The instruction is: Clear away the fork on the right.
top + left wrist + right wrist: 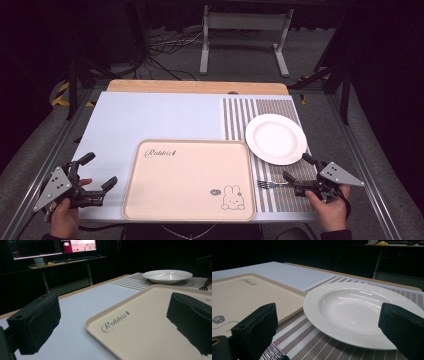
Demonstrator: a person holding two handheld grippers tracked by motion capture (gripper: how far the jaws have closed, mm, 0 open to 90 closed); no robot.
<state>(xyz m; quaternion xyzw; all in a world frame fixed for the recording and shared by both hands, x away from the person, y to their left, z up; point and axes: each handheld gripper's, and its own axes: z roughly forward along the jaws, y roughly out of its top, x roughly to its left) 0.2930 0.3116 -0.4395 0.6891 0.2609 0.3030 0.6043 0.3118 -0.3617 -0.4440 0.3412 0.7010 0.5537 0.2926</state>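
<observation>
**Two open grippers wait at the near edge of a laid table**

Two hand-held grippers sit low at the near corners, neither holding anything. The left gripper (98, 172) has its black jaws spread wide, pointing right toward the cream rectangular plastic tray with a rabbit drawing (150, 200); it rests just beside the tray's left rim, apart from it. The right gripper (296, 168) also stands wide open, and its own view shows both pads well apart with nothing pressed between them.

The small silver metal fork (270, 184) lies on the striped brown-and-white woven placemat (240, 120) at the near right, tines pointing left toward the tray. The right gripper's near jaw sits at the fork's handle end, so a pickup of the fork looks like the work in hand; whether a pad touches the handle cannot be told. The round white ceramic plate (275, 138) rests farther back on the same placemat, just right of the tray's far corner, likely set there as part of a place setting.

The pale blue mat (150, 117) covers a light wooden tabletop (195, 86). Beyond it the room is dark, with grey floor, loose cables and a white metal stand (245, 30); the left gripper view shows lit monitors (50, 246) on a far desk.
</observation>
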